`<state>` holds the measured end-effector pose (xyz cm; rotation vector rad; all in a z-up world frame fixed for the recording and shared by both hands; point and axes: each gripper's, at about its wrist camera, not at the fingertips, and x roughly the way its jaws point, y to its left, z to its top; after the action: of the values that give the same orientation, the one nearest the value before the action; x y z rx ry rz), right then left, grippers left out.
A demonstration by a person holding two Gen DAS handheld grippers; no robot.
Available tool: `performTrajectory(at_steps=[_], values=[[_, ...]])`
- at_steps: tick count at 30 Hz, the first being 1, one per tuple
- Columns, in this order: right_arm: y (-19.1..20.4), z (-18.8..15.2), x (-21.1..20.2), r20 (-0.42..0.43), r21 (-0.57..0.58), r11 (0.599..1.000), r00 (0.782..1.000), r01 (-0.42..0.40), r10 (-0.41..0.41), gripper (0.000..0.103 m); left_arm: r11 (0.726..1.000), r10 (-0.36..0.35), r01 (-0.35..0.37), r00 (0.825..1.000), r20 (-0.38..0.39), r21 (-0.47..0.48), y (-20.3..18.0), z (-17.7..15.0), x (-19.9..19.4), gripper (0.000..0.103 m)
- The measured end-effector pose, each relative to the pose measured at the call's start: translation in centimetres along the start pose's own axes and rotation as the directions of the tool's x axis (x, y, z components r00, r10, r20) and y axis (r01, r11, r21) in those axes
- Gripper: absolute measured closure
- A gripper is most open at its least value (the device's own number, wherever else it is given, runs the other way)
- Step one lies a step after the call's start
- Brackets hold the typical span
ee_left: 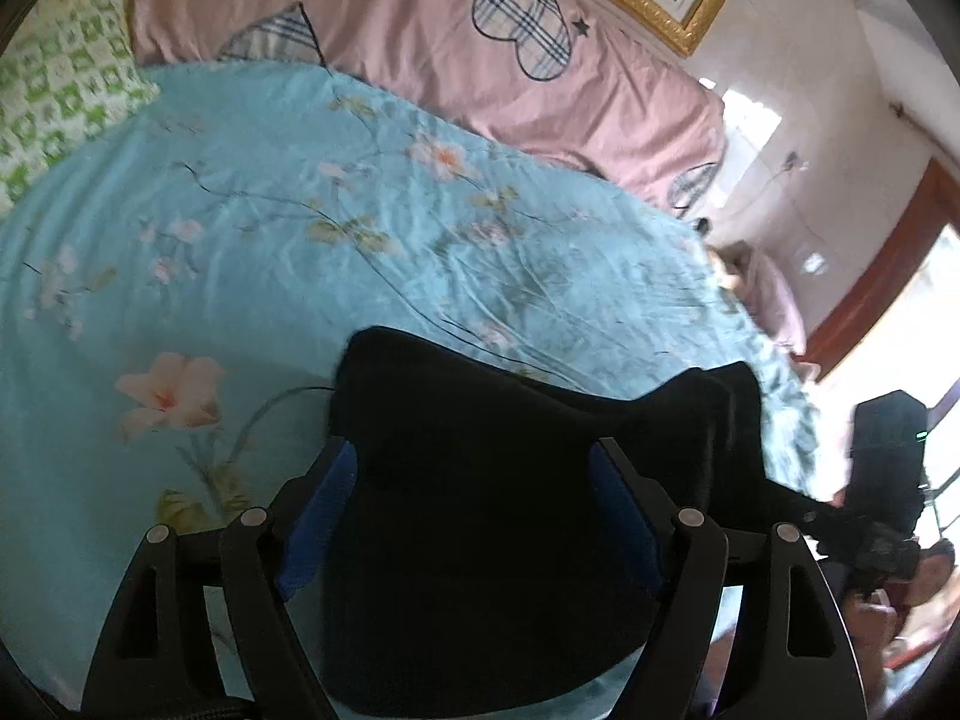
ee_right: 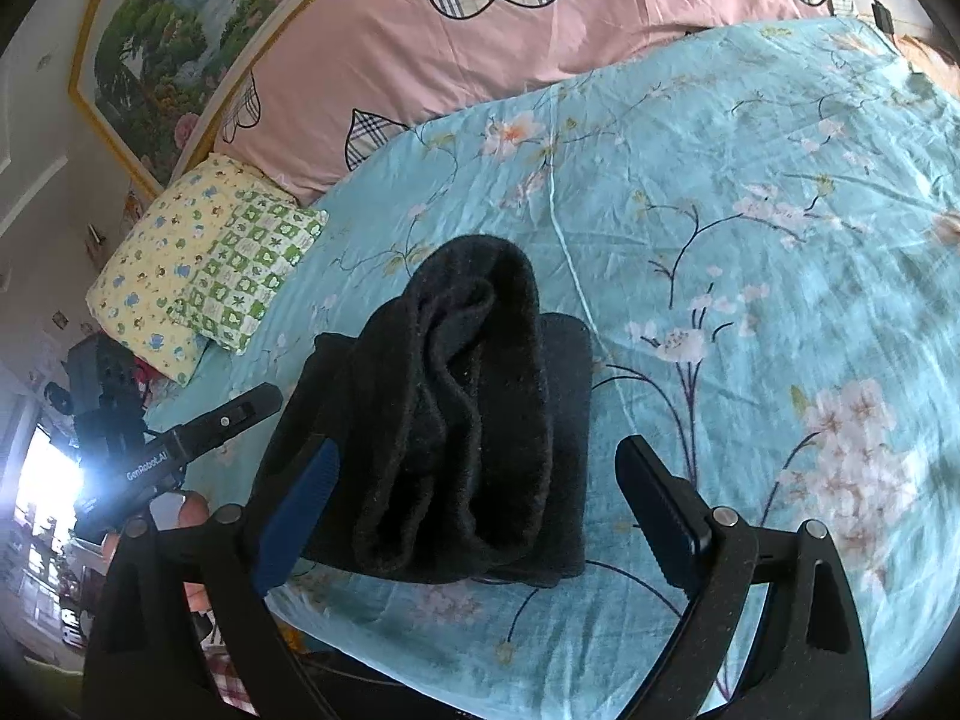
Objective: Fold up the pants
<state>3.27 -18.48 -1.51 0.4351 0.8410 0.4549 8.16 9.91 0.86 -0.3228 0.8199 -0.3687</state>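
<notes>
The black pants [ee_right: 462, 420] lie folded into a thick bundle on the light blue floral bedsheet [ee_right: 750, 252]. In the left wrist view the pants [ee_left: 498, 480] fill the space between my left gripper's fingers. My left gripper [ee_left: 474, 510] is open, its blue pads on either side of the fabric. My right gripper [ee_right: 480, 516] is open just above the near end of the bundle, not gripping it. The left gripper also shows in the right wrist view [ee_right: 240, 414], at the bundle's left side.
A pink duvet [ee_right: 540, 48] with plaid hearts lies along the far side of the bed. A yellow and green patterned pillow [ee_right: 198, 276] sits at the far left corner. A gold-framed picture [ee_right: 168, 42] hangs on the wall. The bed edge [ee_left: 798, 420] drops off at right.
</notes>
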Motion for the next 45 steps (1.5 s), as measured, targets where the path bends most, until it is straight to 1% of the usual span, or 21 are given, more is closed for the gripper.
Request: performTrajectory(at_steps=[4,7,10,12,14,15,16,17,18,20,21,23,25,27,30,32,36,42,45], values=[[0.1,-0.2,0.7,-0.011,-0.008,1.0,1.0,-0.01,0.01,0.01,1.0,0.025,-0.025,0.999,-0.034,0.001,0.4,0.1,1.3,0.022],[0.0,-0.4,1.1,-0.024,-0.008,1.0,1.0,-0.016,0.015,0.01,1.0,0.031,-0.031,0.997,-0.065,0.001,0.7,0.0,2.4,0.022],[-0.5,-0.3,1.6,-0.029,0.002,1.0,0.999,-0.023,0.023,0.01,0.998,0.064,-0.062,0.995,-0.078,0.023,0.7,0.0,3.3,0.022],[-1.0,-0.3,2.0,-0.034,0.016,1.0,0.999,-0.02,0.02,0.01,0.998,0.069,-0.068,0.994,-0.081,0.02,1.1,0.0,3.7,0.024],[-1.6,-0.3,2.3,-0.035,0.035,0.999,0.999,-0.04,0.041,0.01,0.998,0.067,-0.066,0.994,-0.086,0.011,1.7,0.0,4.0,0.038],[-1.9,-0.3,2.4,-0.035,0.047,0.997,0.998,-0.056,0.058,0.01,0.998,0.063,-0.063,0.994,-0.087,0.005,2.0,0.0,4.1,0.041],[-2.3,-0.4,2.6,-0.035,0.064,0.994,0.996,-0.084,0.086,0.01,0.998,0.056,-0.057,0.995,-0.085,-0.004,2.5,0.0,4.1,0.052],[-2.5,-0.4,2.7,-0.034,0.073,0.992,0.994,-0.101,0.103,0.016,0.999,0.044,-0.046,0.996,-0.082,-0.019,3.0,0.0,4.0,0.06],[-3.0,-0.5,2.9,-0.037,0.092,0.987,0.99,-0.132,0.136,0.024,0.999,0.03,-0.033,0.996,-0.081,-0.035,3.5,0.0,4.0,0.062],[-3.6,-0.7,3.1,-0.039,0.114,0.981,0.986,-0.155,0.16,0.031,0.997,-0.009,0.003,0.997,-0.08,-0.078,4.6,0.0,4.0,0.068],[-3.8,-0.8,3.1,-0.038,0.112,0.979,0.984,-0.168,0.173,0.036,0.995,-0.034,0.026,0.996,-0.079,-0.101,5.1,0.0,4.0,0.068],[-3.9,-0.9,3.2,-0.047,0.1,0.98,0.983,-0.174,0.179,0.039,0.988,-0.069,0.059,0.995,-0.073,-0.14,5.8,0.0,4.0,0.068],[-3.9,-1.1,3.1,-0.052,0.09,0.98,0.982,-0.175,0.18,0.043,0.984,-0.083,0.071,0.994,-0.069,-0.161,6.1,-0.2,4.0,0.068],[-3.9,-1.1,3.1,-0.055,0.093,0.98,0.982,-0.177,0.182,0.047,0.985,-0.068,0.057,0.996,-0.064,-0.161,5.8,-0.3,3.9,0.069],[-4.0,-1.0,3.1,-0.045,0.115,0.975,0.98,-0.189,0.195,0.051,0.987,-0.046,0.037,0.997,-0.057,-0.158,5.1,-0.2,3.6,0.072],[-3.8,-1.0,2.9,-0.035,0.109,0.975,0.979,-0.195,0.2,0.053,0.986,-0.043,0.034,0.998,-0.053,-0.162,4.9,-0.1,3.4,0.076],[-3.5,-0.9,2.5,-0.022,0.108,0.971,0.976,-0.215,0.219,0.058,0.986,-0.047,0.041,0.998,-0.035,-0.162,4.5,0.2,2.3,0.078],[-2.6,0.0,1.8,-0.008,0.074,0.966,0.968,-0.248,0.249,0.06,0.985,-0.043,0.041,0.999,-0.008,-0.17,3.9,0.7,0.5,0.079],[-2.2,0.4,1.8,-0.005,0.06,0.964,0.966,-0.26,0.26,0.061,0.987,-0.026,0.028,1.0,0.017,-0.158,3.4,0.9,-0.6,0.079]])
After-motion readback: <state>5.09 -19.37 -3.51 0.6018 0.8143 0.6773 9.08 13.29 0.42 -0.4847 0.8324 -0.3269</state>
